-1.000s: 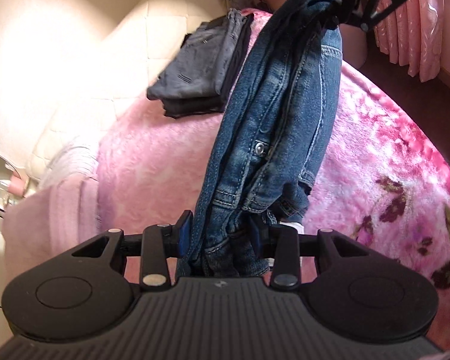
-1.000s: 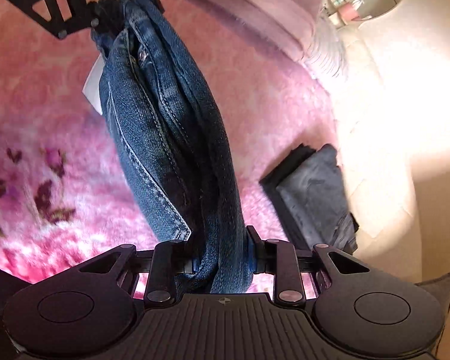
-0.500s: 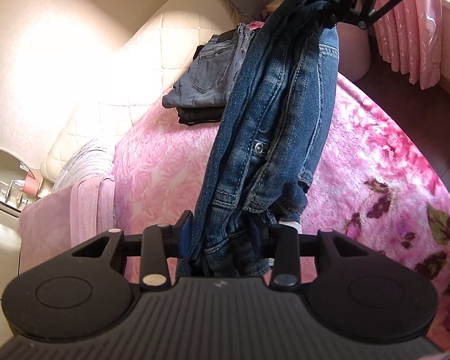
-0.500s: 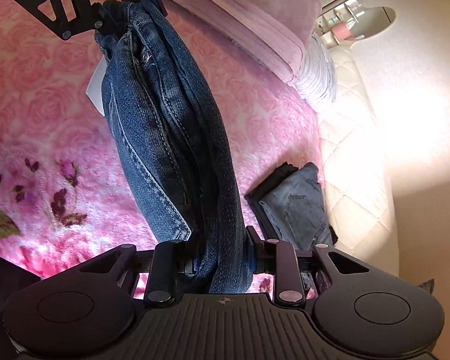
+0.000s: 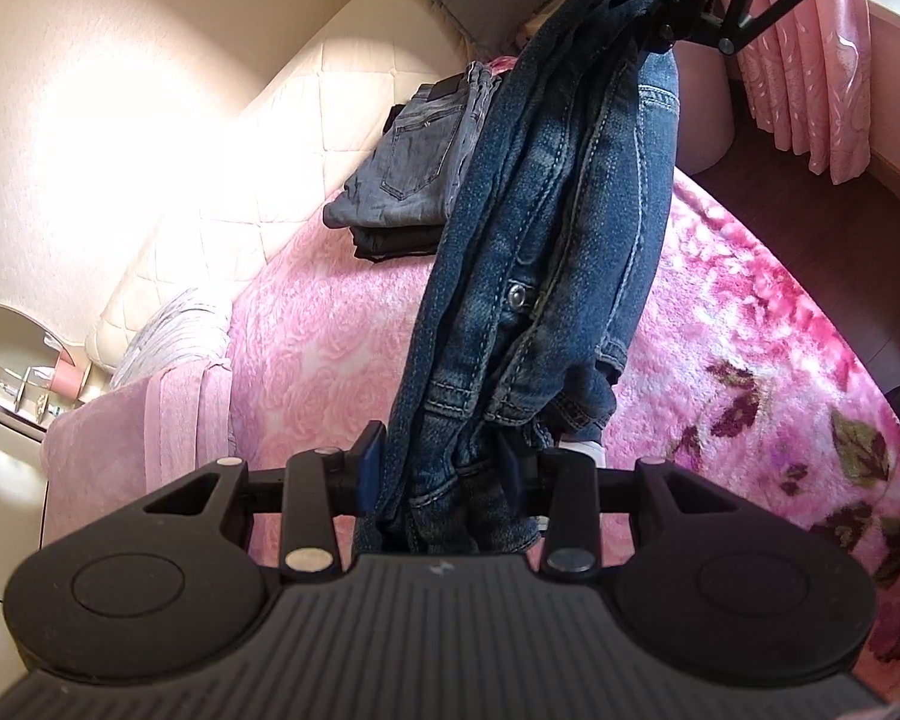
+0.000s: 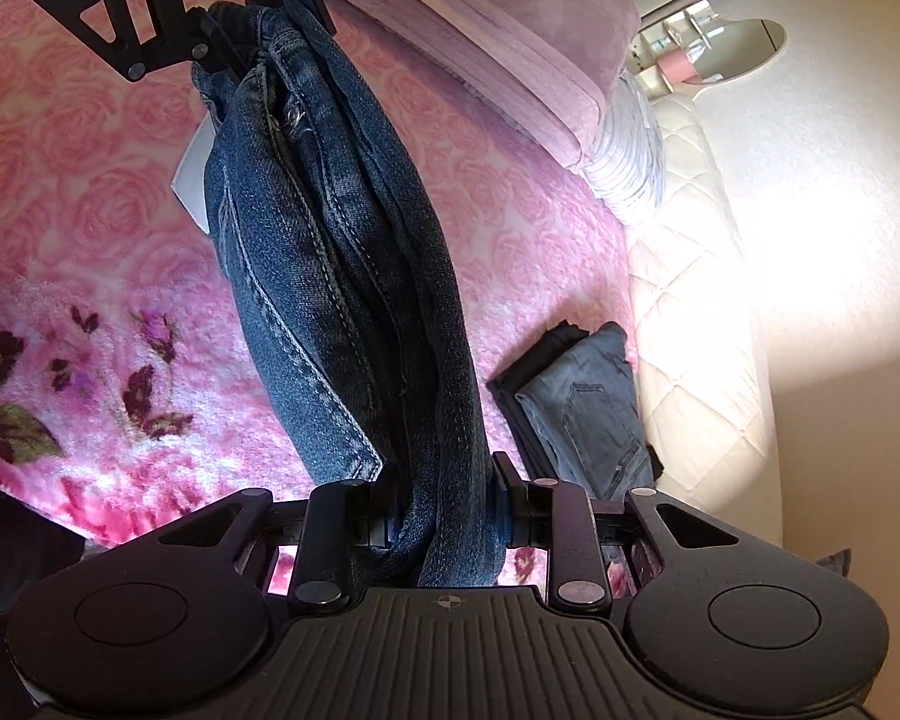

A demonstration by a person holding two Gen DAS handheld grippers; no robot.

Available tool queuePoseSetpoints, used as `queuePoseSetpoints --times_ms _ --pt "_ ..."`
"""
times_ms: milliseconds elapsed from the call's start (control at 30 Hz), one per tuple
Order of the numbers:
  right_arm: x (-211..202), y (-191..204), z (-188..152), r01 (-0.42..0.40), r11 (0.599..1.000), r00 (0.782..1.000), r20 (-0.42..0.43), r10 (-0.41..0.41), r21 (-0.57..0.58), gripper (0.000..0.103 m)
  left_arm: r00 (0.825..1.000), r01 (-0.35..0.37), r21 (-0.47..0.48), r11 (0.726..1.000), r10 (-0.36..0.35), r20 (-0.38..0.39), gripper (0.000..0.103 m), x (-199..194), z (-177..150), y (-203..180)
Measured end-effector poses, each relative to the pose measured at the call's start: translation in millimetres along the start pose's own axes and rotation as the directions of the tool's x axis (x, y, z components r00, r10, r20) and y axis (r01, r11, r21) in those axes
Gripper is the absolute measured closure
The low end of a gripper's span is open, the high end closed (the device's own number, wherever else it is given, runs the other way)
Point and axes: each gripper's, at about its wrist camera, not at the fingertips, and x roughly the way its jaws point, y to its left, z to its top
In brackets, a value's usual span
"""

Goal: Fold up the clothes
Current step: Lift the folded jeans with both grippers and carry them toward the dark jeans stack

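Observation:
Dark blue jeans (image 5: 546,276) hang bunched in the air above the pink rose-patterned blanket (image 5: 318,348), stretched between both grippers. My left gripper (image 5: 441,468) is shut on the waistband end, where a metal button shows. In the right wrist view the same jeans (image 6: 342,276) run from my right gripper (image 6: 444,498), shut on the other end, up to the left gripper (image 6: 258,42) at the top. The right gripper (image 5: 666,12) shows at the top of the left wrist view. A white tag (image 6: 195,180) dangles from the jeans.
A folded stack of grey and black jeans (image 5: 414,180) lies on the blanket by the cream quilted headboard (image 5: 306,138). Pink and striped pillows (image 6: 510,42) lie at the bed's head. Pink curtains (image 5: 804,72) and dark floor lie beyond the bed edge.
Both grippers have risen with the jeans still held; the bed and the folded stack look smaller and farther below. The grip on the jeans is unchanged.

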Motion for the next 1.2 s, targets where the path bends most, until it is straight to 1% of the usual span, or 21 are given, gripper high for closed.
queuePoseSetpoints --times_ms 300,467,600,700,867,933,1000,1100,1200 --pt "-5 -6 -15 0.003 1.000 1.000 0.007 -0.003 0.008 0.076 1.000 -0.006 0.011 1.000 0.006 0.008 0.068 -4 11 -5" --pt "-4 -13 -25 -0.002 1.000 1.000 0.018 0.001 0.012 0.076 1.000 -0.017 -0.002 1.000 0.017 -0.022 0.068 2 28 -5" --pt "8 -31 -41 -0.024 1.000 0.998 0.055 0.024 0.007 0.076 0.998 -0.031 -0.015 0.999 0.030 -0.061 0.068 15 49 -2" --pt "21 -54 -59 -0.046 0.999 0.995 0.093 0.046 -0.003 0.076 0.994 -0.042 -0.041 0.998 0.037 -0.107 0.068 26 71 1" --pt "43 -100 -92 -0.078 0.996 0.984 0.156 0.083 -0.039 0.076 0.984 -0.062 -0.073 0.995 0.048 -0.171 0.068 44 118 7" --pt "50 -122 -104 -0.092 0.994 0.979 0.177 0.102 -0.064 0.076 0.979 -0.076 -0.103 0.992 0.055 -0.197 0.068 51 139 14" --pt "56 -144 -114 -0.096 0.992 0.975 0.195 0.110 -0.079 0.076 0.976 -0.095 -0.120 0.988 0.069 -0.209 0.068 56 156 22" --pt "65 -175 -123 -0.084 0.993 0.972 0.212 0.101 -0.089 0.076 0.972 -0.124 -0.136 0.983 0.092 -0.216 0.068 63 177 37" --pt "72 -202 -129 -0.067 0.994 0.972 0.221 0.085 -0.091 0.076 0.972 -0.146 -0.137 0.980 0.116 -0.206 0.068 71 187 56"
